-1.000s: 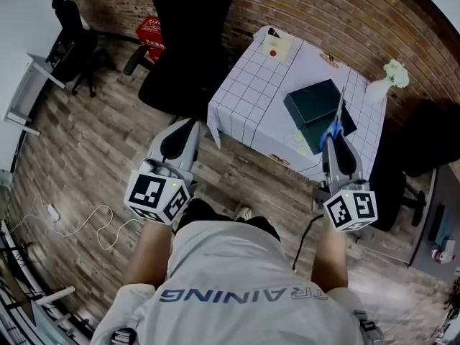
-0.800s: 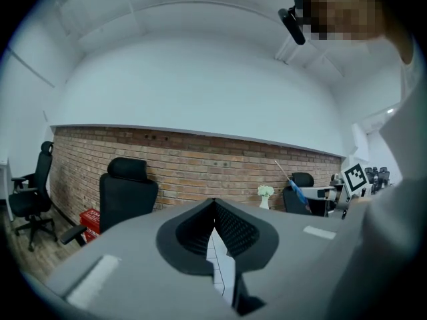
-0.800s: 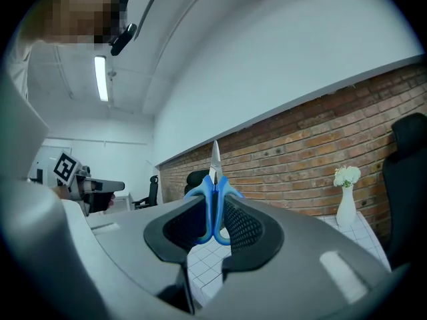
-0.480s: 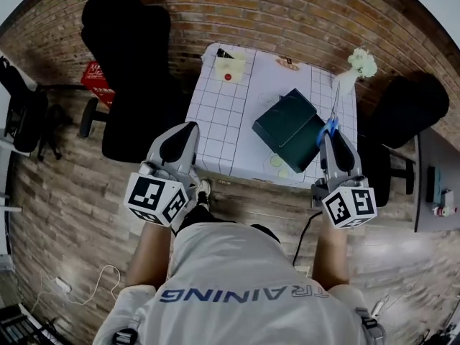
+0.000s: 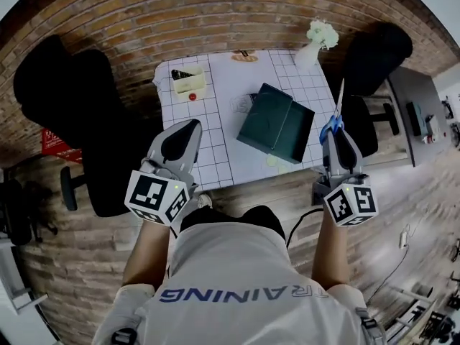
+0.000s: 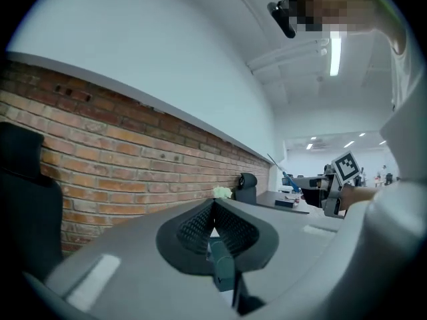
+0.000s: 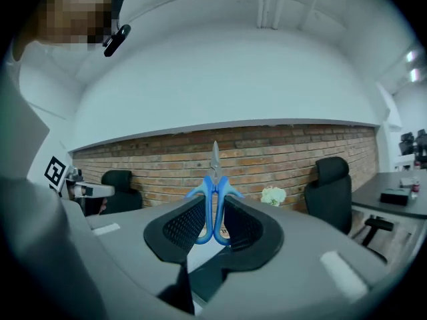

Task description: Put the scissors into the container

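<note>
In the head view, scissors [image 5: 333,123] with blue handles stick up out of my right gripper [image 5: 333,134], blades pointing away from me. That gripper is shut on the handles and hovers over the table's near right edge, just right of the dark green container [image 5: 275,124]. The container sits open on the white grid tablecloth [image 5: 223,113]. In the right gripper view the scissors [image 7: 214,187] stand upright between the pads [image 7: 189,222]. My left gripper [image 5: 188,128] hangs over the table's near left corner, shut and empty. Its jaws [image 6: 213,204] face a brick wall.
A small pale box [image 5: 188,81] sits at the table's far left, with a red bit [image 5: 192,96] beside it. White flowers [image 5: 321,33] stand at the far right corner. Black chairs [image 5: 72,113] [image 5: 375,49] flank the table. A desk [image 5: 420,113] is at the right.
The head view has swung round, so the table now sits nearly square in front and more central. Both grippers keep their places in view. The scissors stay in the right gripper.
</note>
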{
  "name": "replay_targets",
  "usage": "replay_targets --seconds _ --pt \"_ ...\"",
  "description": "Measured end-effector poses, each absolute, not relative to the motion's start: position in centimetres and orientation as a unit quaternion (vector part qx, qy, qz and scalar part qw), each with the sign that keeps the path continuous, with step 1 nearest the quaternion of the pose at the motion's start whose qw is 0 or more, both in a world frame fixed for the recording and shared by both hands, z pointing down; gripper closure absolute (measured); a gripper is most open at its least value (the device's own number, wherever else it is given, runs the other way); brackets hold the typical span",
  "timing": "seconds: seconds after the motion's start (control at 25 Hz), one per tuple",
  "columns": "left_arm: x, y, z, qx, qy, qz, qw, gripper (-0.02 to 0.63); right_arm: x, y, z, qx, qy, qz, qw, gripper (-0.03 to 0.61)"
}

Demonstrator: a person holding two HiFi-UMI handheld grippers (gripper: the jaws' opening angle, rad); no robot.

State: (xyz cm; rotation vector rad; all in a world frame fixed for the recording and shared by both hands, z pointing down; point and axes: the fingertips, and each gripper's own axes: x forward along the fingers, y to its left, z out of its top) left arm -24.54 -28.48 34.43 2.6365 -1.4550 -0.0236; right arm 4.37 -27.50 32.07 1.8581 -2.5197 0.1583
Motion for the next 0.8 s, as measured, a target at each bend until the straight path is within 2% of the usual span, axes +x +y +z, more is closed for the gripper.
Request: replay_targets --seconds 0.44,0.8 --pt "-19.4 -32.1 35.6 0.913 -0.400 -0.001 0.085 0.614 9.4 -26.4 33.9 0.672 -0.736 0.074 0.028 0.474" --pt "-16.9 -34.1 37.3 0.905 -0.411 0.026 0.107 0.614 11.4 -31.3 41.4 0.658 -0.732 0.169 0.057 0.474"
